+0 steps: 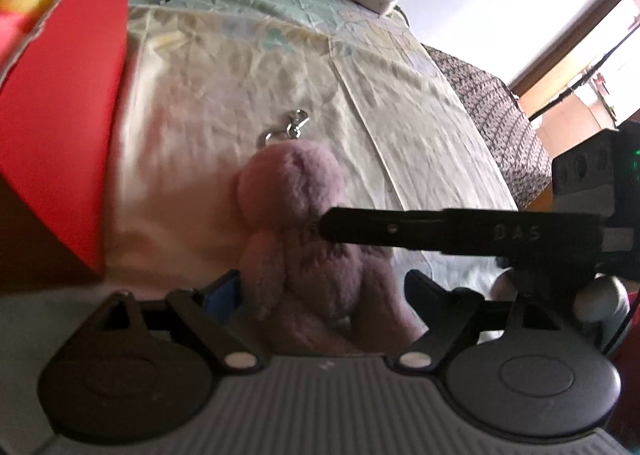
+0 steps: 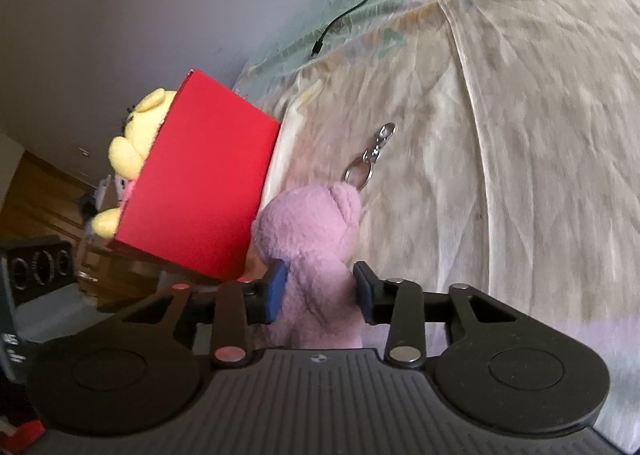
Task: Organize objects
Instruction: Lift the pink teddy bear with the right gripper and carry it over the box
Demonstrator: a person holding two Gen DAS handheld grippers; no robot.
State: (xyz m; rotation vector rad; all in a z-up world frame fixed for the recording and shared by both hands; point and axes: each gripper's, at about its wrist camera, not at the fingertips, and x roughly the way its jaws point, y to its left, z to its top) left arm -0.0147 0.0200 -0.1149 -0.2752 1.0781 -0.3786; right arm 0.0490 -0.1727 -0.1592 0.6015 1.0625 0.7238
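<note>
Gripping pink plush bear, right gripper pinches its soft, light body; keyring at one o'clock; left gripper open.

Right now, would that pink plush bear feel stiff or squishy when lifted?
Probably squishy: the pink plush bear looks fluffy and dents where the right tool pinches it. Likely light. Its metal keyring would probably dangle.

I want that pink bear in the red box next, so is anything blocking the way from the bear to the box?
The right gripper holds the pink bear right beside the red box. Only the box's near wall stands between them, and a yellow plush toy already sits inside. The left gripper is open around the bear.
</note>
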